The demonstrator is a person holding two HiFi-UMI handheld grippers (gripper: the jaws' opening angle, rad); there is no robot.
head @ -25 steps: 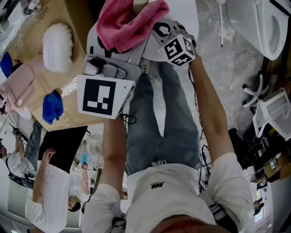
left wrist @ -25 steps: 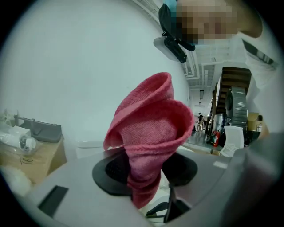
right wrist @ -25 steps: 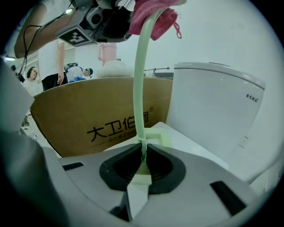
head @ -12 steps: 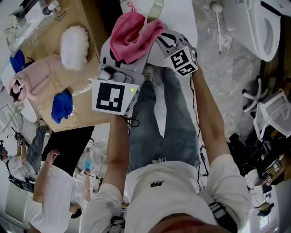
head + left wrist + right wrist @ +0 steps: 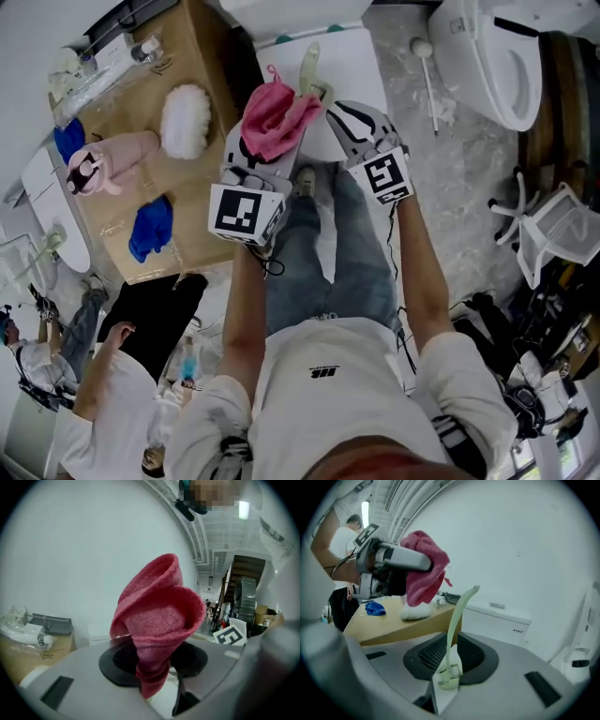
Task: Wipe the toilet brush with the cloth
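A pink cloth point(image 5: 274, 117) bunches up from the jaws of my left gripper point(image 5: 269, 141), which is shut on it. In the left gripper view the cloth point(image 5: 159, 620) rises as a folded cone from the left gripper point(image 5: 152, 667). My right gripper point(image 5: 323, 98) is shut on a pale green toilet brush point(image 5: 310, 67), just right of the cloth. In the right gripper view its bristled end point(image 5: 449, 674) sits in the right gripper point(image 5: 447, 667) and its thin handle point(image 5: 459, 613) curves upward. Cloth point(image 5: 423, 569) and brush stand close together but apart.
A wooden table point(image 5: 117, 103) at the left carries a white fluffy pad point(image 5: 185, 120), a pink plush toy point(image 5: 108, 157) and a blue cloth point(image 5: 150, 228). A white cabinet point(image 5: 342, 56) lies ahead, a toilet point(image 5: 487, 56) and a white stick brush point(image 5: 427, 80) at the right. Other people stand at lower left.
Both grippers have moved away from the head camera and look smaller. The cloth and the brush stay held, side by side. More of the table and the toilet shows.
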